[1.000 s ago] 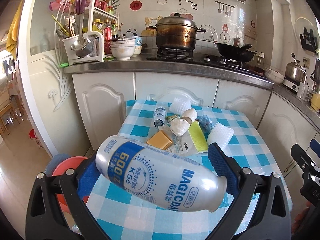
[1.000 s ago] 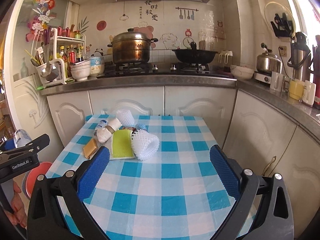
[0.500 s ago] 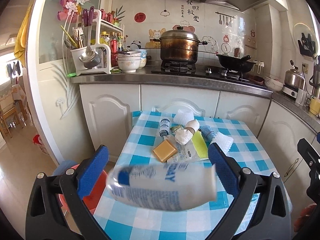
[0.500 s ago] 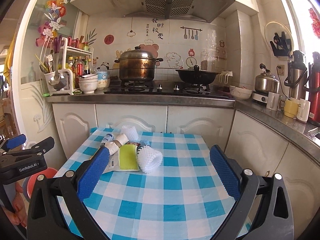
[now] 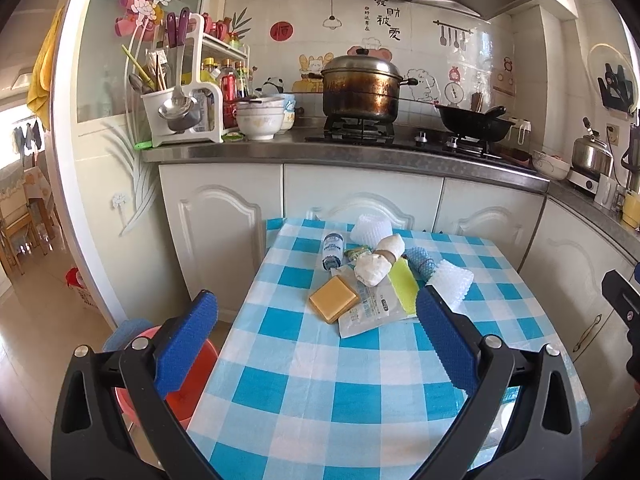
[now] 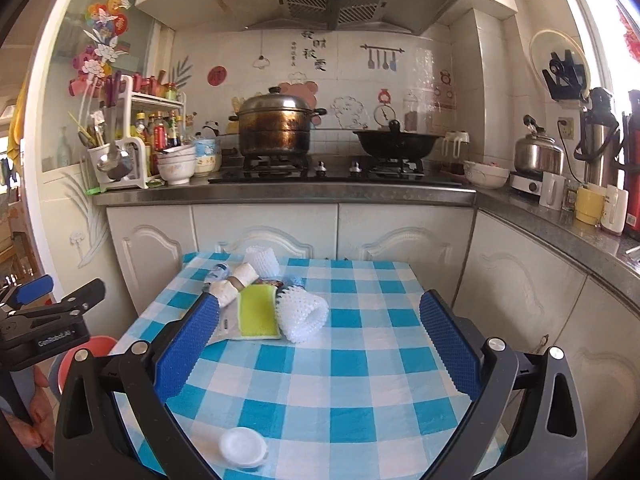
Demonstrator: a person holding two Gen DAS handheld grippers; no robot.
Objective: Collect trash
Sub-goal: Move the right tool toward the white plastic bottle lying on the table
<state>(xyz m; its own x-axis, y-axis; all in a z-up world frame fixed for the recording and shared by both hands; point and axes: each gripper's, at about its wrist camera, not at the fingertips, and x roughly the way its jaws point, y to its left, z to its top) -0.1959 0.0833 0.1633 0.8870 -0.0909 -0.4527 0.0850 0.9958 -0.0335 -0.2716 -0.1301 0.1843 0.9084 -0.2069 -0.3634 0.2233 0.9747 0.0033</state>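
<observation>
Left wrist view: left gripper (image 5: 316, 344) spread wide, empty, above the checked table's (image 5: 320, 392) near-left edge; red bin (image 5: 188, 384) on the floor below. Right gripper (image 6: 316, 344) likewise wide, empty. Trash clustered at the table's far side: small bottle (image 5: 333, 249), tan block (image 5: 334, 299), flat plastic packet (image 5: 370, 312), wrapped paper wad (image 5: 376, 262), foam nets (image 5: 452, 282). Judged light; nets soft, compressible; bottle rigid, possibly slick, best pinched across its middle. White lid (image 6: 243, 447) lies apart, near edge.
</observation>
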